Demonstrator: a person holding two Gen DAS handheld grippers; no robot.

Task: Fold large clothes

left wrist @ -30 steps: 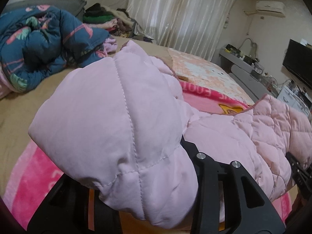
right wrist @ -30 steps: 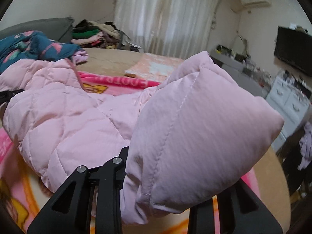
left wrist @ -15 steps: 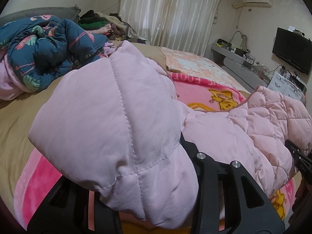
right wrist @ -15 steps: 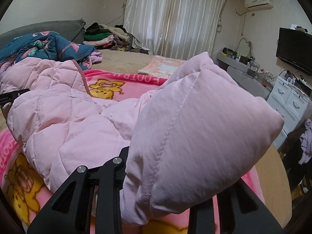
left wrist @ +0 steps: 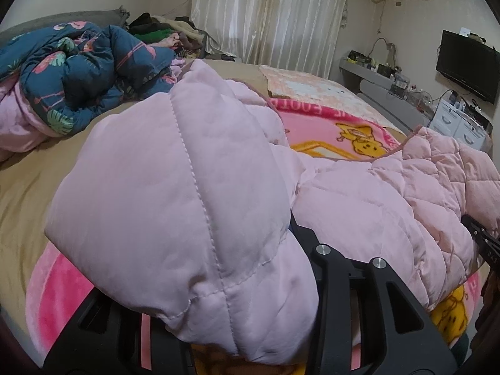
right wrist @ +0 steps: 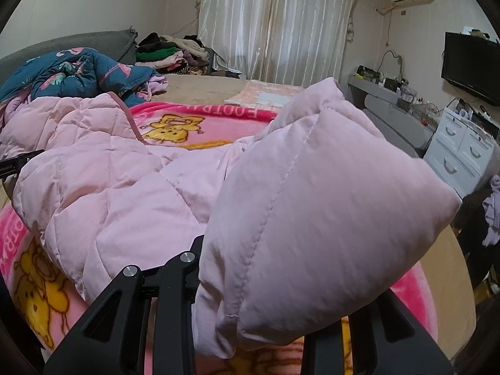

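A pale pink quilted puffer jacket (left wrist: 193,187) hangs between my two grippers above a pink cartoon blanket (left wrist: 328,128) on the bed. My left gripper (left wrist: 250,306) is shut on one padded corner of the jacket, which bulges over and hides its fingertips. My right gripper (right wrist: 250,306) is shut on the other padded corner (right wrist: 312,206), which also covers its tips. The jacket's quilted lining (right wrist: 93,143) sags between them. The right gripper's body shows at the left wrist view's right edge (left wrist: 482,243).
A dark blue floral duvet (left wrist: 78,72) is bunched at the left of the bed. A pile of clothes (right wrist: 168,53) lies by the curtain. A folded peach cloth (left wrist: 300,84) lies beyond the blanket. White drawers (right wrist: 462,150) and a TV (right wrist: 472,65) stand at the right.
Both grippers have risen and pulled back with the jacket held. More of the pink cartoon blanket shows beneath and beyond the jacket.
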